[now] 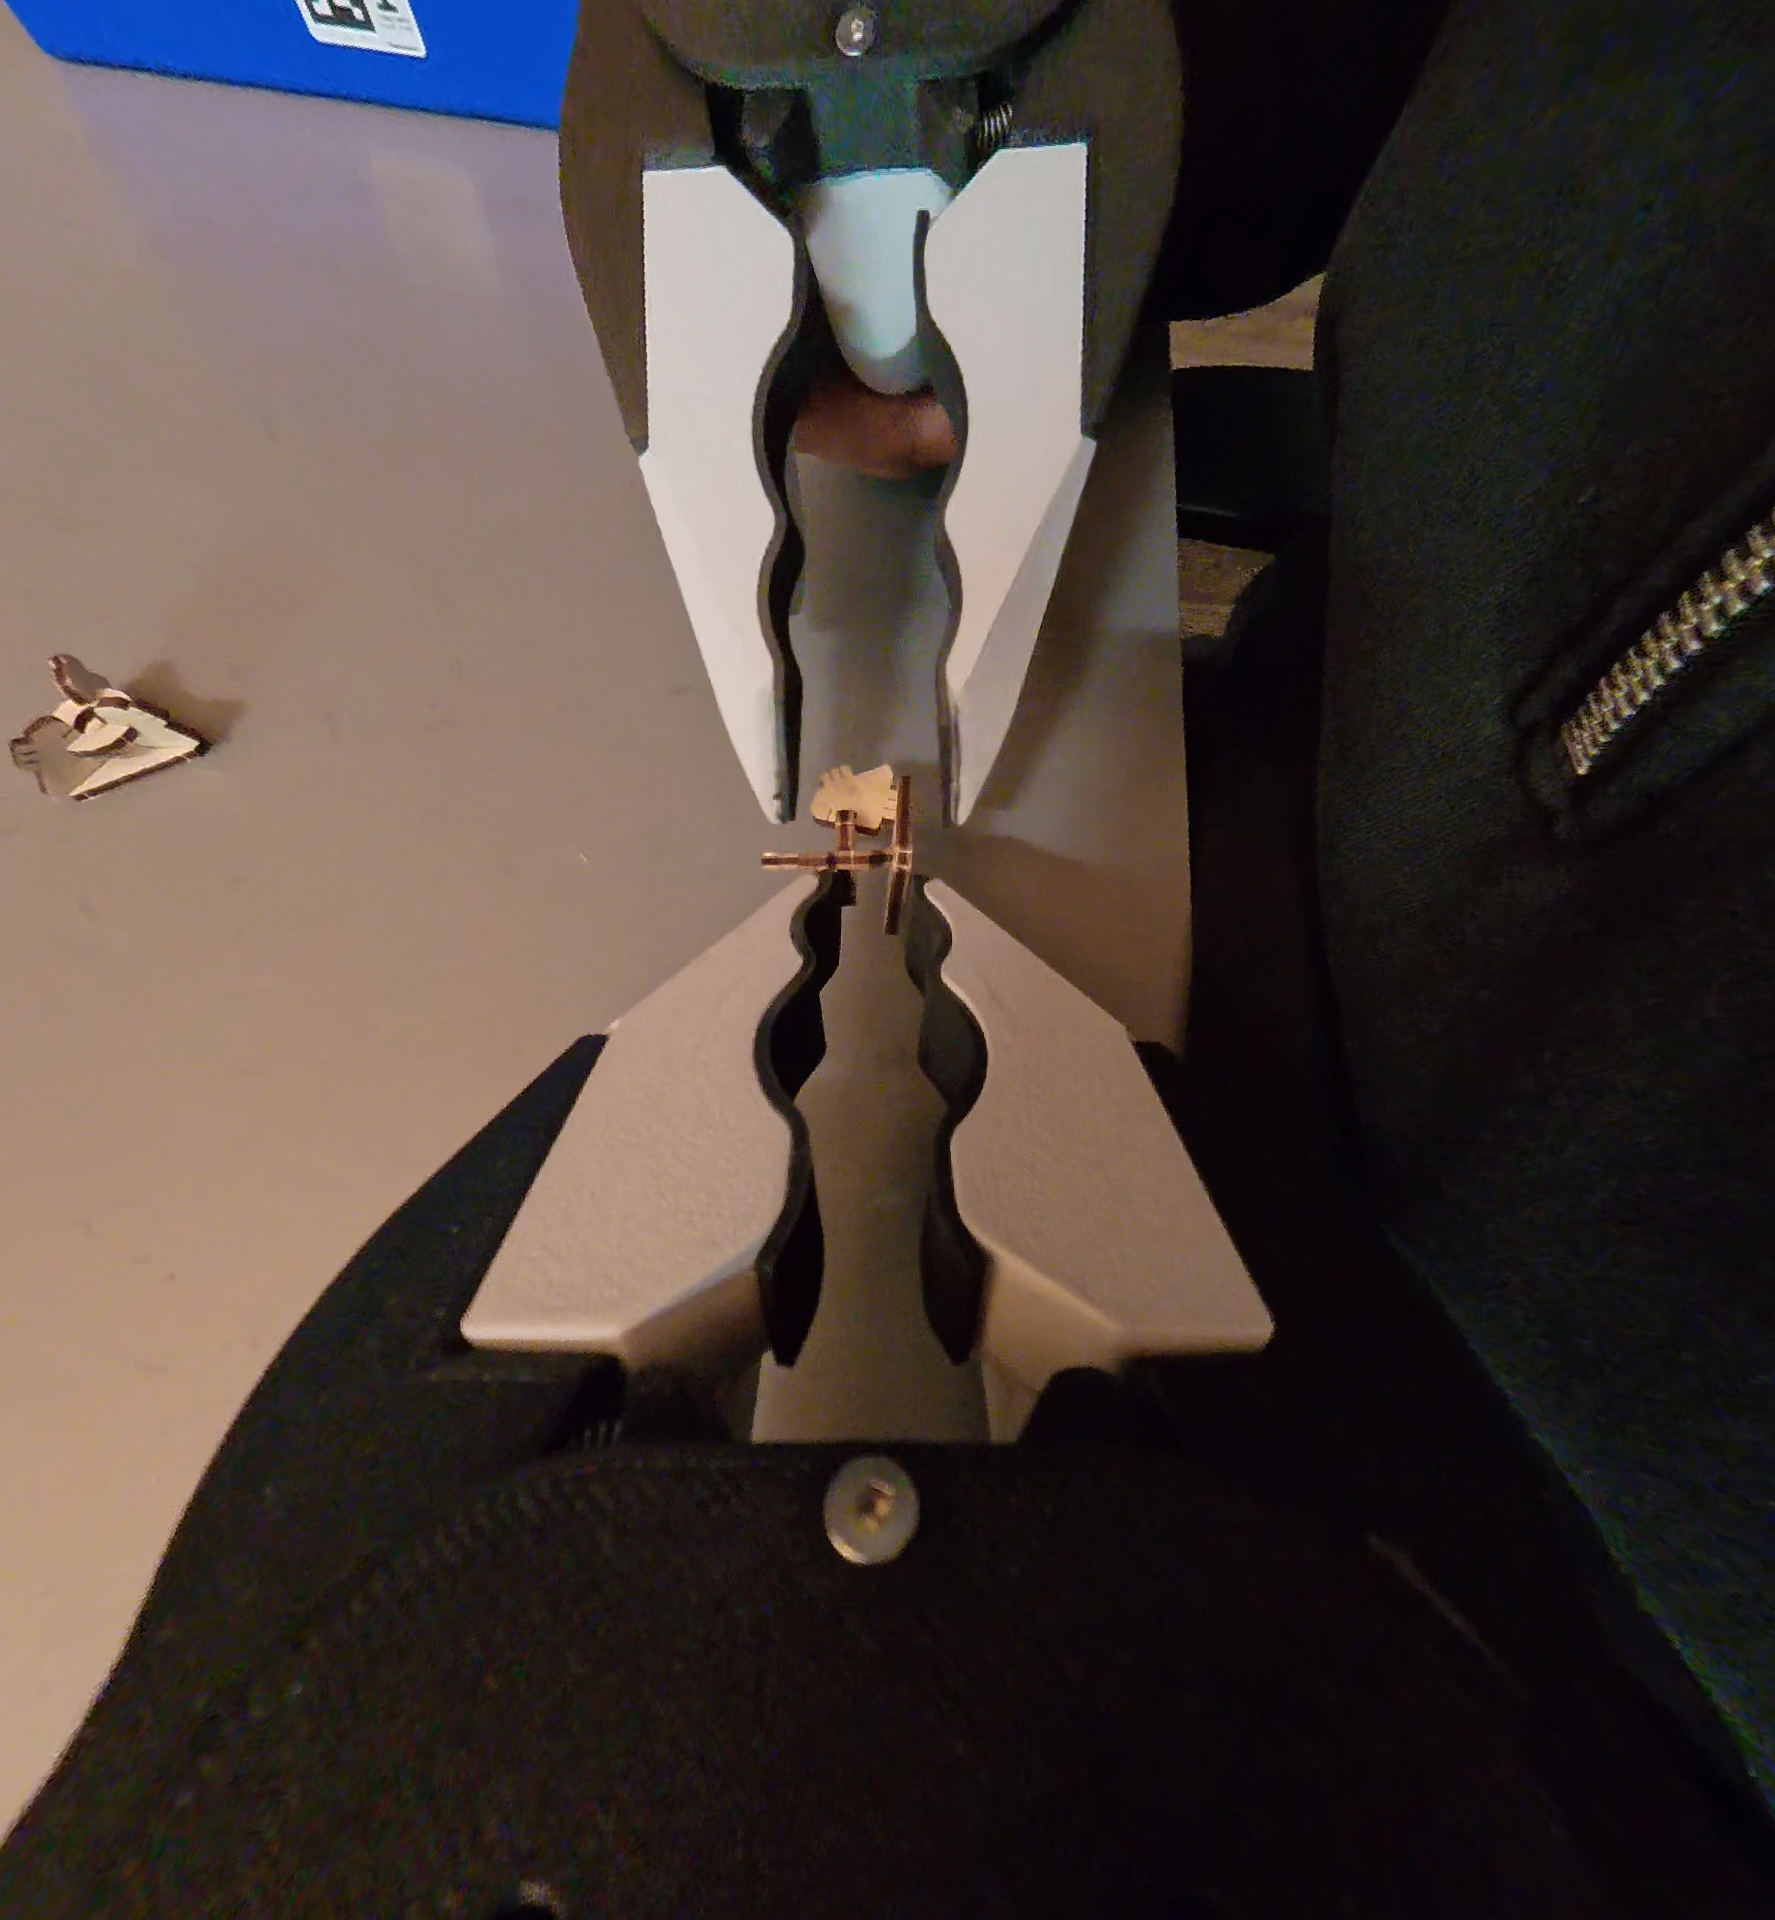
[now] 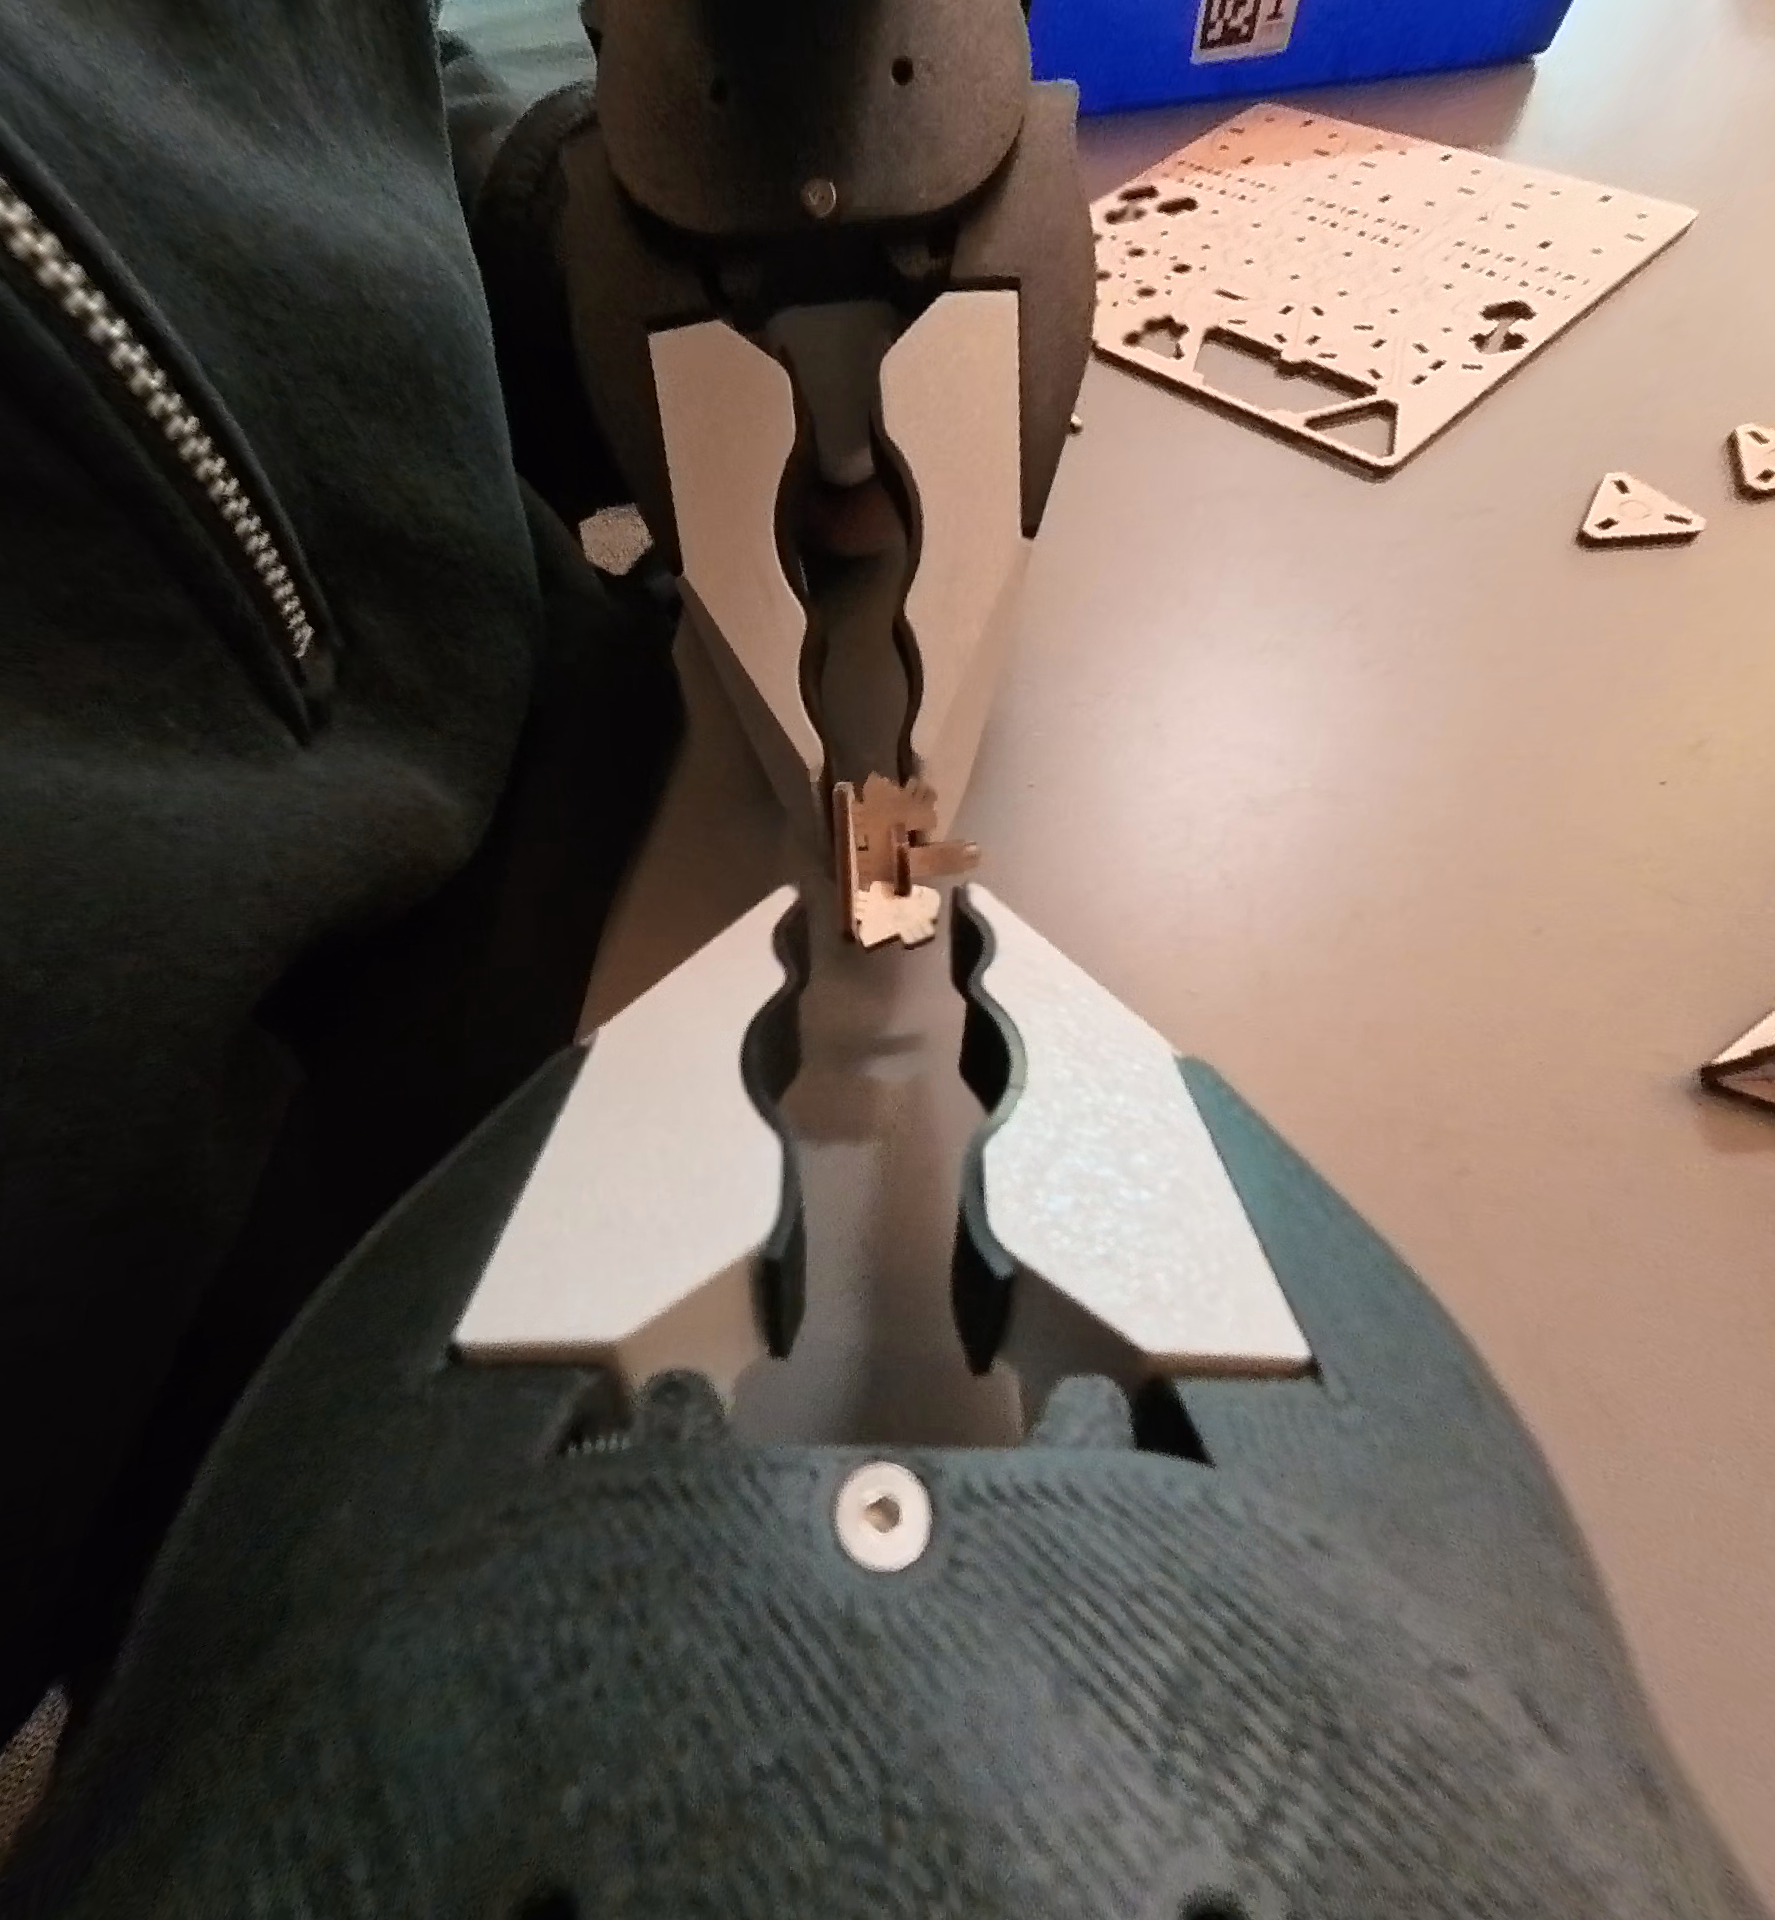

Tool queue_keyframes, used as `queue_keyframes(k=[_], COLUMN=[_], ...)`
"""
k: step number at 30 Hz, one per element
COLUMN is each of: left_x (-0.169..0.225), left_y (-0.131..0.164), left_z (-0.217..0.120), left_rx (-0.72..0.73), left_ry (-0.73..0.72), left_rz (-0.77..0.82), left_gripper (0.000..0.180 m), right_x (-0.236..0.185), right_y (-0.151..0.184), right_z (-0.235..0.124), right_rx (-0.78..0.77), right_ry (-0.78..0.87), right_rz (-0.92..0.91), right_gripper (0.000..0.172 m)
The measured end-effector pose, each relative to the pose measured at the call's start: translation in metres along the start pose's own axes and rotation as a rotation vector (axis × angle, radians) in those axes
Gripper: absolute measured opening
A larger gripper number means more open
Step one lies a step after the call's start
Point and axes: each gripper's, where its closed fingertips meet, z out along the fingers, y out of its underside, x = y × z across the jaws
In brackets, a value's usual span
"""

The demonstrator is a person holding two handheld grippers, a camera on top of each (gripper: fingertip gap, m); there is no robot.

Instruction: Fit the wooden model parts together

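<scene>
The left gripper [image 1: 867, 883] clenches a small wooden assembly [image 1: 867, 831] above the table [image 1: 343, 468]. Facing it, the right gripper [image 2: 878, 899] stands released, its fingers flanking the assembly's other end without pressing.

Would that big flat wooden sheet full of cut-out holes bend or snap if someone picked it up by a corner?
The wooden sheet looks thin and lies flat, so it is probably light and fairly stiff. Its many cut-outs likely weaken it; a corner lift might flex or crack it.

My matt, ribbed black plastic tongs [image 1: 857, 888] pinch thin pale laser-cut wood [image 1: 862, 831] with scorched edges, above a smooth matt table [image 1: 291, 468].
</scene>
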Motion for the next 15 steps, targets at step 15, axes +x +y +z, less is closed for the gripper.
queue_keyframes(k=[15], left_x=[0.0079], left_y=[0.0026], left_z=[0.0024], left_rx=[-0.024], left_ry=[0.066], left_rz=[0.001], left_gripper=[0.007], right_x=[-0.0069], right_y=[0.0049], right_z=[0.0028], right_rx=[-0.038], right_ry=[-0.043], right_rz=[-0.024], right_gripper=[0.017])
